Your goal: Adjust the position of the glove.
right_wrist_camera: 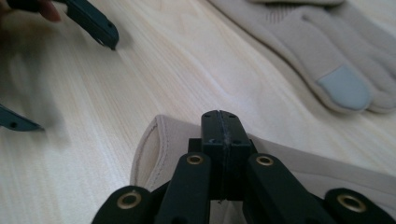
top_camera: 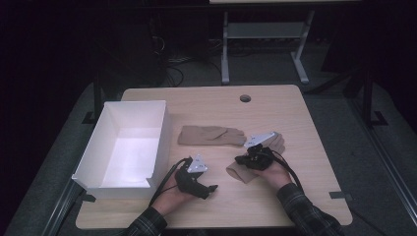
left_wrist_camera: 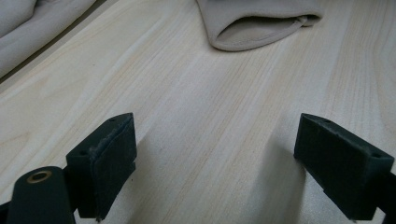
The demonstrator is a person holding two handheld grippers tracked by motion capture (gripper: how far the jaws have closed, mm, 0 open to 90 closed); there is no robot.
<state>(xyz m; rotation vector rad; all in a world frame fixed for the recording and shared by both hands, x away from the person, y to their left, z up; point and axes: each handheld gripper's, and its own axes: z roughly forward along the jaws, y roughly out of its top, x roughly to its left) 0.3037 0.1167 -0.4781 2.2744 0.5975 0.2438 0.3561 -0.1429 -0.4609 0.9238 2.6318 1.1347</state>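
With my right gripper (right_wrist_camera: 219,122) clamped on the near glove (right_wrist_camera: 154,144) cuff, I should lift slowly, left gripper (left_wrist_camera: 212,163) apart, toward the box (top_camera: 93,150) at the bench's left edge.

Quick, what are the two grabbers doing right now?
Left gripper: open, holding nothing.
Right gripper: shut, above the glove; a grip cannot be told.

Both forearms in dark plaid sleeves reach over the near edge of the pale wooden table (top_camera: 305,128). The left gripper (top_camera: 212,188) lies low over that table, its jaws spread wide apart. The right gripper (top_camera: 239,160), farther in over the table, has its jaws pressed together.
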